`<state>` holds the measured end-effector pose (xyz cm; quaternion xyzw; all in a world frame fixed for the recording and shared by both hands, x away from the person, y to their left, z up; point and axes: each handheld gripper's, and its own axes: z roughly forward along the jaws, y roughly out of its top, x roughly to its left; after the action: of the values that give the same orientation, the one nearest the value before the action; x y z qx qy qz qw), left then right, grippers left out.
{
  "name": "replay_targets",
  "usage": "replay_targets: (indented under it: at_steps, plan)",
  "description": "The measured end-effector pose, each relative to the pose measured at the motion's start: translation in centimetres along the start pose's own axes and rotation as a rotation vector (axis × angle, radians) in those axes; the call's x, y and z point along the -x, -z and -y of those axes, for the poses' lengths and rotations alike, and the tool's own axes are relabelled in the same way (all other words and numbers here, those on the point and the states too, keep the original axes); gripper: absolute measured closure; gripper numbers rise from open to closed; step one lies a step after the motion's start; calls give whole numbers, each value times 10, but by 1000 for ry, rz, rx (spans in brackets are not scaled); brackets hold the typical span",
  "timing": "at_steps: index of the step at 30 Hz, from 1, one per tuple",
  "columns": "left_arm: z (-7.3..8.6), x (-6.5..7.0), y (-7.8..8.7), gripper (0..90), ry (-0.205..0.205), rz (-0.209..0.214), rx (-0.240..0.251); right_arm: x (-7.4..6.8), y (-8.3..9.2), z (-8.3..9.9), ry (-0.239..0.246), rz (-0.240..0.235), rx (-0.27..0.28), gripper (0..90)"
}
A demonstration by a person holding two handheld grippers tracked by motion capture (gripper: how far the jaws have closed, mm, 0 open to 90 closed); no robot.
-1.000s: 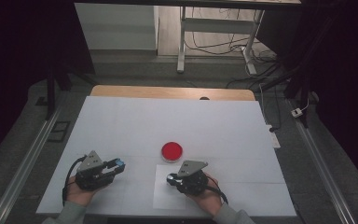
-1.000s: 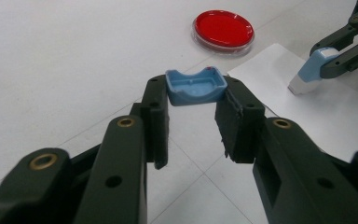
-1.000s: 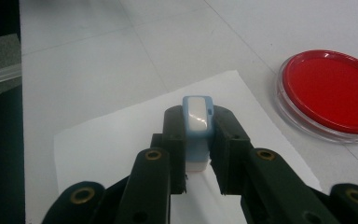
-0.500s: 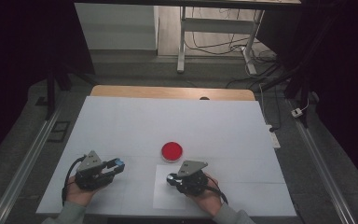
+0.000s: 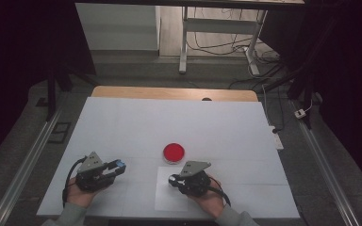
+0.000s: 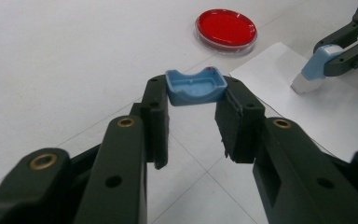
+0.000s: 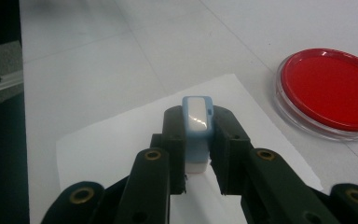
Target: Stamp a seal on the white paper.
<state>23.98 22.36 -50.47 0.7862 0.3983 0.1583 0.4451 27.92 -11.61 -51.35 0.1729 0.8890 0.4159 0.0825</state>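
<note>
Left tongs [image 6: 191, 119] grip blue cap [image 6: 196, 86] at tips; right tongs [image 7: 198, 149] clamp blue-white stick [image 7: 197, 128] over paper [image 7: 121, 140]

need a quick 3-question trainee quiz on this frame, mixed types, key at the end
1. True or false: the left tool holds a blue cap between its jaws.
2. Multiple choice: the stamp-like blue and white piece in the right tool is over A) the red dish, B) the white paper sheet, C) bare table.
3. Fill in: the red dish sits on the table just beyond the ____ tool, in the high view.

Key: 1 true; 2 B; 3 right.
</note>
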Motion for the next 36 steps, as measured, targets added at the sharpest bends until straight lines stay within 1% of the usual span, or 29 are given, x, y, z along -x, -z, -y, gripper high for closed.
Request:
replay_targets:
  at_steps: [4, 14, 16, 18, 21, 25, 34, 35, 36]
  plan:
    - [0, 0, 0, 651, 0, 0, 0, -1, 2, -2, 6, 6, 3, 757]
    - [0, 0, 0, 650, -2, 0, -1, -1, 3, -2, 9, -5, 19, 755]
    - [0, 0, 0, 650, -2, 0, 1, -2, 6, -3, 3, -18, 43, 756]
    - [0, -1, 0, 650, -1, 0, 1, -3, 10, -6, 13, -2, 59, 756]
    - [0, -1, 0, 650, -1, 0, 1, -3, 16, -9, 10, -1, 92, 755]
    - [0, -1, 0, 650, -1, 0, 2, -3, 23, -13, 4, 1, 123, 756]
    - [0, 0, 0, 650, 0, 0, 3, 1, 31, -16, -25, 0, 161, 755]
    - [0, -1, 0, 650, 0, 1, 3, 1, 31, -16, -31, -2, 172, 755]
    - [0, -1, 0, 650, 0, 1, 2, 2, 32, -16, -29, -1, 172, 755]
